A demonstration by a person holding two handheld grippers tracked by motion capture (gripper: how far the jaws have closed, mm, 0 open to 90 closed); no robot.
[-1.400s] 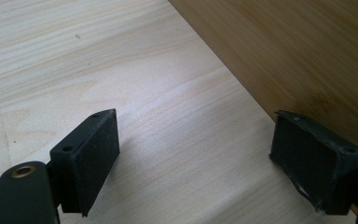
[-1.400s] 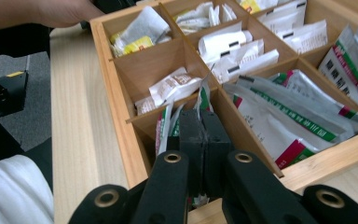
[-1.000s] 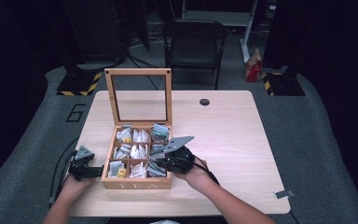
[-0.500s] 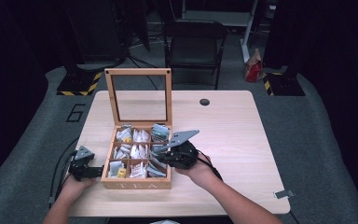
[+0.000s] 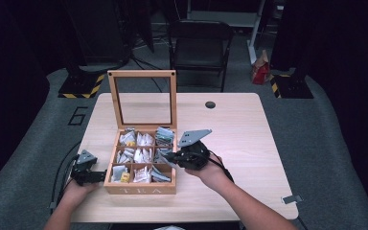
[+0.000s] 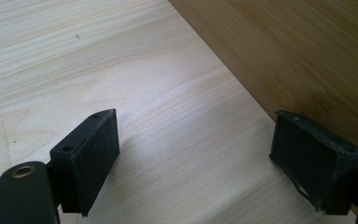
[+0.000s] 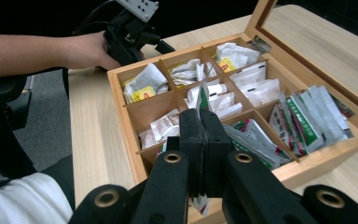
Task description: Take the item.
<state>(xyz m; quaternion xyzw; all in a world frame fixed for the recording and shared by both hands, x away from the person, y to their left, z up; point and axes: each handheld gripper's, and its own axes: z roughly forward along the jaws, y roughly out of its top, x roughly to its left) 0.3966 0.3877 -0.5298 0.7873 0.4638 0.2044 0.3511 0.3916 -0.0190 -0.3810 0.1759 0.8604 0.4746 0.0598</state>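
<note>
Right gripper (image 7: 200,126) jaws clamped on a tea sachet (image 7: 202,99) above the wooden tea box (image 5: 141,189); left gripper (image 5: 87,173) jaws open on the bench (image 5: 249,139).

1 wooden tea box (image 5: 141,188) on the table (image 5: 249,143), lid up, split into 9 compartments, 3 rows of 3. 2 grippers: left gripper (image 5: 96,176) just left of box, right gripper (image 5: 168,156) at box's right edge pinching 1 tea bag (image 7: 203,98). 1 chair (image 5: 199,45) behind box.
</note>
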